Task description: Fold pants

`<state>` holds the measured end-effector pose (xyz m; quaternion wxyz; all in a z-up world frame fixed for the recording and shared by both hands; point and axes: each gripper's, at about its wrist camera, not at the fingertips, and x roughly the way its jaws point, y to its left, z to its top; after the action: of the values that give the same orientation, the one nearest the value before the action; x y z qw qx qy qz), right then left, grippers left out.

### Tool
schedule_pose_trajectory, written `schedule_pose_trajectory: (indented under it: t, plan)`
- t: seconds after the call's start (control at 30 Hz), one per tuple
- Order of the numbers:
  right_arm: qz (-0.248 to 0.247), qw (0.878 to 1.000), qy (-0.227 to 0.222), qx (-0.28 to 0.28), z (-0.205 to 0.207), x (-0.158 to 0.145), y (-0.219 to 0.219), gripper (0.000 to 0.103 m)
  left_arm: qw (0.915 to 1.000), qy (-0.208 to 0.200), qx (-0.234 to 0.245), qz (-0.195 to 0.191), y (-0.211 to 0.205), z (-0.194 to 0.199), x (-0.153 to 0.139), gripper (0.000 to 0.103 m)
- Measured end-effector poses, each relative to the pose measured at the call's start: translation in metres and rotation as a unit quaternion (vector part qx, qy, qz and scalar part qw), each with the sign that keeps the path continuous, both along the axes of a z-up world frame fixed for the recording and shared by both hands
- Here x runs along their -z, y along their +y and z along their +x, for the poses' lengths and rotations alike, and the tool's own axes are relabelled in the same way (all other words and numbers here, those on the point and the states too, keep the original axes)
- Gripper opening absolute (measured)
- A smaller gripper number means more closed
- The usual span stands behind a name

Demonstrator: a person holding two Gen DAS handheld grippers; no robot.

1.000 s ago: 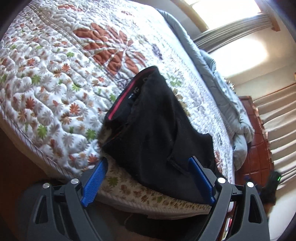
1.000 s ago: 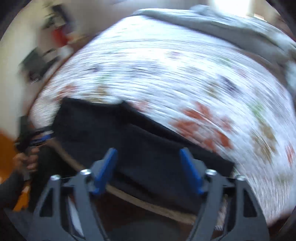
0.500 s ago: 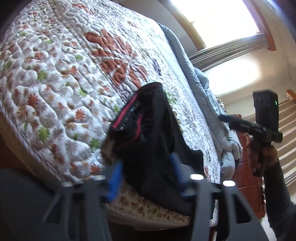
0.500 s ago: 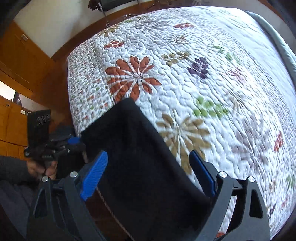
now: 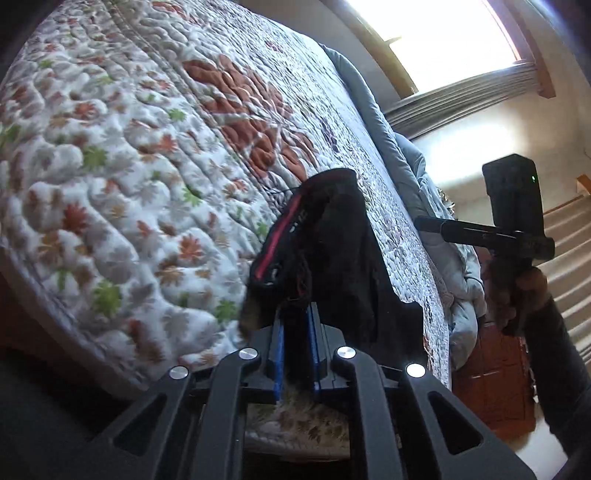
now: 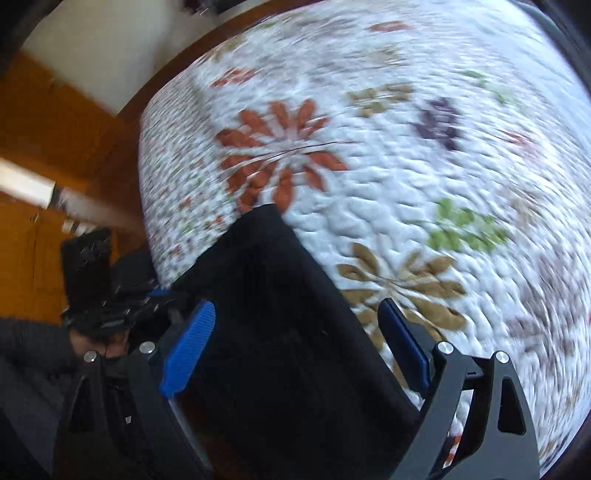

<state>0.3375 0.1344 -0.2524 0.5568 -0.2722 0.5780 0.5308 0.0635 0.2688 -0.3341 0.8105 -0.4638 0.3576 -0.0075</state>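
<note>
Black pants [image 5: 343, 266] bunched at quilt [image 5: 122, 155] edge, unfolded. Left gripper [image 5: 295, 354] pinched narrow on waistband end. Right gripper [image 6: 295, 343] wide, straddling cloth, gripping nothing. Likely early: folding all left.

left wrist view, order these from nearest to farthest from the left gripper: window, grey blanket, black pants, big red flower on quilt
1. black pants, pinched in the left gripper
2. big red flower, up the quilt
3. grey blanket, along the bed's far edge
4. window, top right
</note>
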Motion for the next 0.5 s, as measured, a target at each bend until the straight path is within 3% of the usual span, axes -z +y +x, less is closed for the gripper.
schedule_pose_trajectory:
  t: [0.1,0.27,0.4,0.5]
  plan:
    - [-0.043,0.995,0.030,-0.088,-0.007,0.016,0.027,0.090,0.9998,-0.010,0.010,0.014,-0.002,0.001,-0.004,0.012]
    - [-0.115,0.968,0.086,-0.208,-0.013,0.048,0.071,0.091,0.9995,-0.029,0.006,-0.008,0.001,-0.002,-0.011,0.019]
    - [-0.139,0.952,0.118,-0.245,-0.010,0.071,0.094,0.091,0.9988,-0.014,0.021,-0.043,-0.013,-0.006,0.000,0.026]
    - [-0.145,0.938,0.159,-0.271,-0.015,0.084,0.104,0.093,0.9993,-0.015,0.031,-0.018,-0.020,0.002,-0.001,0.035]
